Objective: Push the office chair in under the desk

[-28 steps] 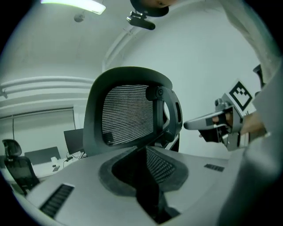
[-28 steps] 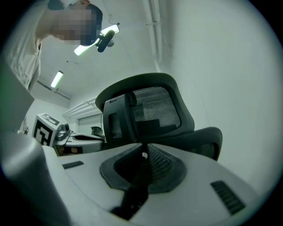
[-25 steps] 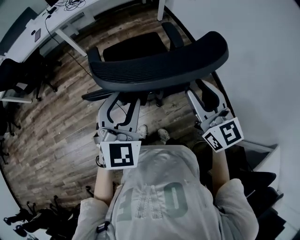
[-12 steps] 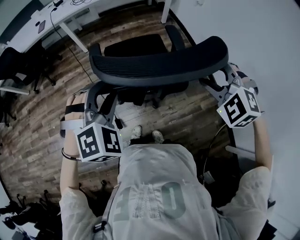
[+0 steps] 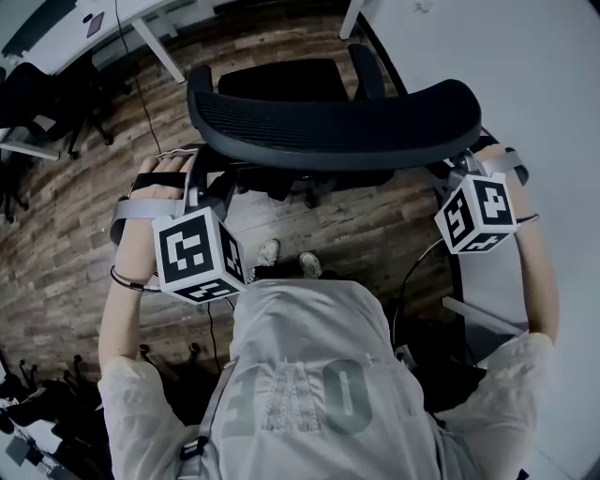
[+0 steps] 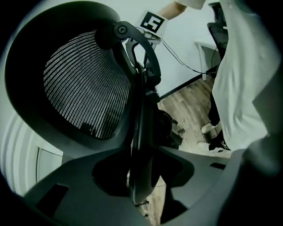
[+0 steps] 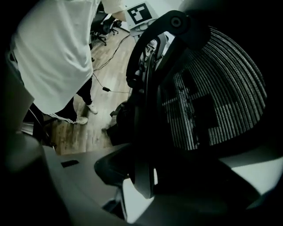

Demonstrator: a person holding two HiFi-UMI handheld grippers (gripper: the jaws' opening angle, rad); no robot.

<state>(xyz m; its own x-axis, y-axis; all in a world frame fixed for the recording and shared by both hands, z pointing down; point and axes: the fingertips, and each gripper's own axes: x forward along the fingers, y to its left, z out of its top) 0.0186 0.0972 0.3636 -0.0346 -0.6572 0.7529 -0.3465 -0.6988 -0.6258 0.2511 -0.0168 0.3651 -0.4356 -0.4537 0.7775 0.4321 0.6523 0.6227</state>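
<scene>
The office chair [image 5: 328, 122] stands on the wood floor [image 5: 84, 234] just short of the desk's [image 5: 56, 28] near edge, with its seat toward the desk. The left hand-held gripper [image 6: 143, 152] pinches the backrest's left frame edge. The right hand-held gripper [image 7: 143, 152] pinches its right frame edge.

Black mesh-ribbed office chair [image 5: 328, 122], brown wood-plank floor [image 5: 75, 244], white desk [image 5: 56, 33].
</scene>
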